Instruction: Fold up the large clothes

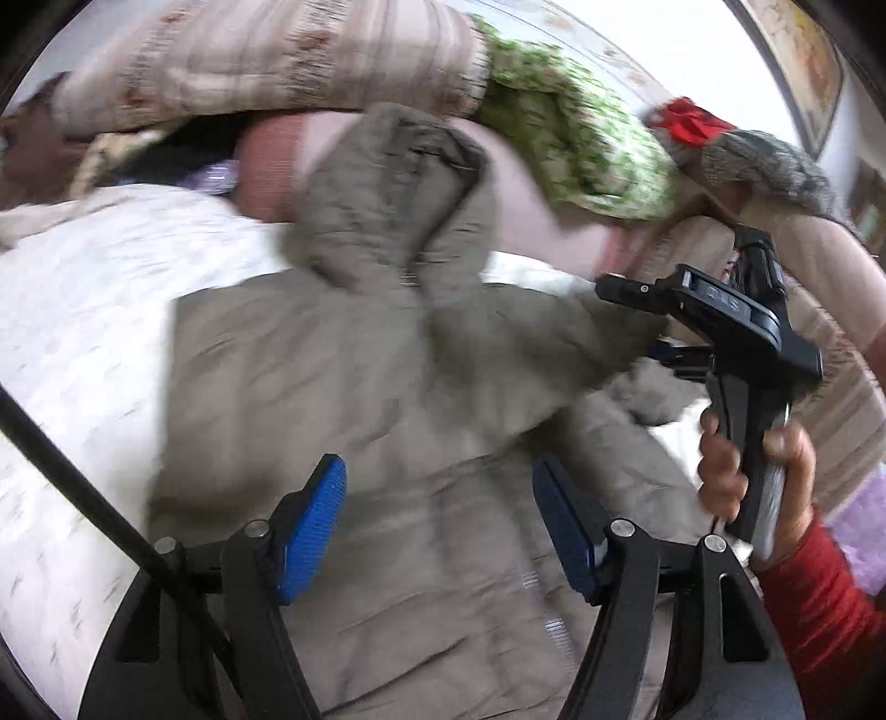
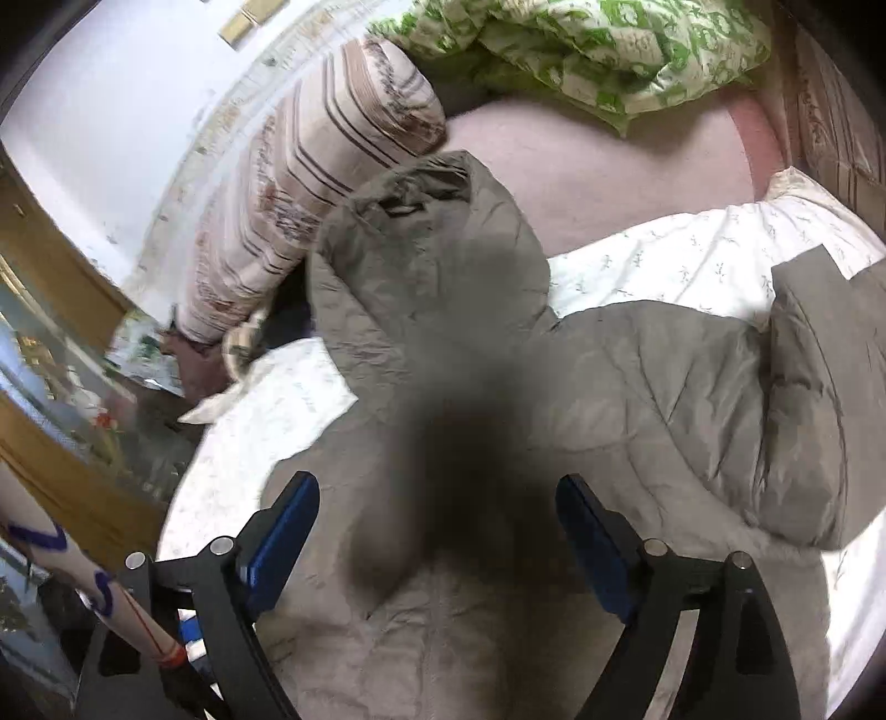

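A grey-beige quilted hooded jacket [image 1: 387,387] lies spread on a white patterned bedsheet [image 1: 83,310], hood [image 1: 387,183] toward the pillows. My left gripper [image 1: 440,526] is open and empty, its blue pads above the jacket's body. The right gripper's body [image 1: 736,354], held by a hand in a red sleeve, shows at the right of the left wrist view over the jacket's sleeve. In the right wrist view the jacket [image 2: 637,399] lies below my open, empty right gripper [image 2: 437,543], with the hood [image 2: 426,232] ahead. A dark blurred patch hides the middle of that view.
A striped pillow [image 2: 310,183] and a green patterned quilt [image 2: 581,50] lie at the head of the bed, with a pink blanket [image 2: 581,166] behind the hood. A wooden door frame [image 2: 50,266] stands at the left of the bed. A grey and red item [image 1: 742,149] lies at the far right.
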Demonstrator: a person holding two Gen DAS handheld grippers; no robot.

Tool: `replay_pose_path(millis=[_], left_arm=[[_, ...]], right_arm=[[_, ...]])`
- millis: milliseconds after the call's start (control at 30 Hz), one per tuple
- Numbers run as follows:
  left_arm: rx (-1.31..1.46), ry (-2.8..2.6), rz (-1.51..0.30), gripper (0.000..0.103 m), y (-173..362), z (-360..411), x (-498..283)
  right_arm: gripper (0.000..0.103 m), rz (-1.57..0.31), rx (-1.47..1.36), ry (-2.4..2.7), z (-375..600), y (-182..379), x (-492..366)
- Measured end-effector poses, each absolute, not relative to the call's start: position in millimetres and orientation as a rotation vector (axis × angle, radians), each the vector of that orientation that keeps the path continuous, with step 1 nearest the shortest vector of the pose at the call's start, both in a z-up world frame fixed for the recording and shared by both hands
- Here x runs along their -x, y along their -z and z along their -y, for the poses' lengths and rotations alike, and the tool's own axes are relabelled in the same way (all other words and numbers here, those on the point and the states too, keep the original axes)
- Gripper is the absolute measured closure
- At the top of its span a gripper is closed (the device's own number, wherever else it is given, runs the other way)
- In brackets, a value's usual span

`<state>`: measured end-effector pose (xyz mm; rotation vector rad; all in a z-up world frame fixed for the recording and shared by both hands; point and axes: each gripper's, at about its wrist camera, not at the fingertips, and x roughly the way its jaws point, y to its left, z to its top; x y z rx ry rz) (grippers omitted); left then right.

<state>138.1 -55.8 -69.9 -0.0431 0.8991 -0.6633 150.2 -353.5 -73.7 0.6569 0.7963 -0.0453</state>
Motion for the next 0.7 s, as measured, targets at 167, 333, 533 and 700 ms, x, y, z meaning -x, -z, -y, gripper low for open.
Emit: replay_pose_path(millis=[167,333,533,700], left_arm=[[0.052,0.513,-0.895,0.034,87,25,-136],[0.035,0.451,-0.922,0.034,99,18,-138],[0.029,0.427,-0.946,0.034,92,32,-132],[0.047,0.466,-0.932,0.034,74,51,-123]], right_arm=[[0.048,-0.923,-0.733,0.205,377,134,-164],[0.074,-0.982,-0.792,0.266,392,176,-149],[0.066,-0.973,-0.751,0.256,395,169,-146],[0.05,-0.81,-0.849,0.209,432,127,-94]])
